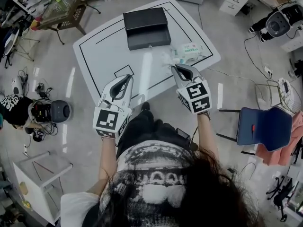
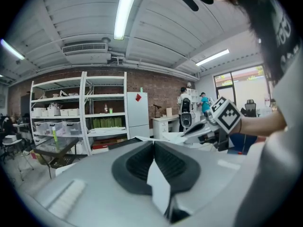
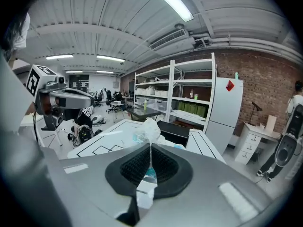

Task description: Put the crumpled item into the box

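**Right claw pinches the crumpled item at the near edge of the table**

The right gripper [image 3: 150, 144] is clenched on the crumpled item [image 3: 148, 128], a thin clear wrap that stands up from the jaw tips. It hangs just over the near edge of the white table [image 1: 104, 51]. The left gripper [image 2: 154, 143] is closed with nothing in it, also at this edge. The black box [image 1: 147, 28] stands at the far side, with bare table between.

The desk [image 1: 102, 51] is smooth, glossy white; the box [image 1: 147, 27] matt black; the crumpled item [image 3: 148, 127] looks like thin, crinkly plastic film.
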`<state>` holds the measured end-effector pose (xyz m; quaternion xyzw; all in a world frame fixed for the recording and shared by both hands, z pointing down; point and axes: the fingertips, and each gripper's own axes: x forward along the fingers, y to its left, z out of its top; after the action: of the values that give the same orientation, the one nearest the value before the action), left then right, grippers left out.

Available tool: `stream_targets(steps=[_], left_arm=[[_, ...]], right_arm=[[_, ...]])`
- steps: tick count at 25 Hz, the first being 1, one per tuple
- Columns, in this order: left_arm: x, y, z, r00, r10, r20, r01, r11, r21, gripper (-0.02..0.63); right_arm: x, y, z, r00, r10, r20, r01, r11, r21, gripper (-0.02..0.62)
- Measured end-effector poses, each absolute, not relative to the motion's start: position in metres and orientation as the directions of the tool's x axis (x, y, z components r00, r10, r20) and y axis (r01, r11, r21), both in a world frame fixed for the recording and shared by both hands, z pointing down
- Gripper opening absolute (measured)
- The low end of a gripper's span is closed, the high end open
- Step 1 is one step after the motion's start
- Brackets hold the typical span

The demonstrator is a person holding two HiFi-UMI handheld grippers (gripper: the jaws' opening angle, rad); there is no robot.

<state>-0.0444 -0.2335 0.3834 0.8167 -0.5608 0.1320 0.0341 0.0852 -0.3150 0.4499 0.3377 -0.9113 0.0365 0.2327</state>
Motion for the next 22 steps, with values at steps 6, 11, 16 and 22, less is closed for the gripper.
stream_targets(steps=[6, 11, 16, 22], left_arm=[[-0.066, -0.259, 0.382, 0.328, -0.912, 0.247, -0.929, -0.359, -0.088, 0.0], [-0.087, -0.277, 0.383, 0.315, -0.918, 0.24, -0.936, -0.342, -0.082, 0.0], [-0.106, -0.29, 0.386, 0.3, -0.924, 0.236, -0.942, -0.326, -0.079, 0.0], [-0.124, -0.301, 0.388, 0.288, -0.929, 0.233, -0.947, -0.312, -0.072, 0.0]], right_arm=[[0.059, -0.364, 0.467, -0.641, -0.579, 0.504, -0.601, 0.787, 0.14, 0.008], [0.026, -0.407, 0.486, -0.632, -0.546, 0.55, -0.549, 0.816, 0.18, 0.008], [-0.01, -0.447, 0.509, -0.624, -0.498, 0.602, -0.486, 0.851, 0.201, 0.008], [-0.047, -0.497, 0.546, -0.582, -0.443, 0.682, -0.416, 0.883, 0.218, 0.008]])
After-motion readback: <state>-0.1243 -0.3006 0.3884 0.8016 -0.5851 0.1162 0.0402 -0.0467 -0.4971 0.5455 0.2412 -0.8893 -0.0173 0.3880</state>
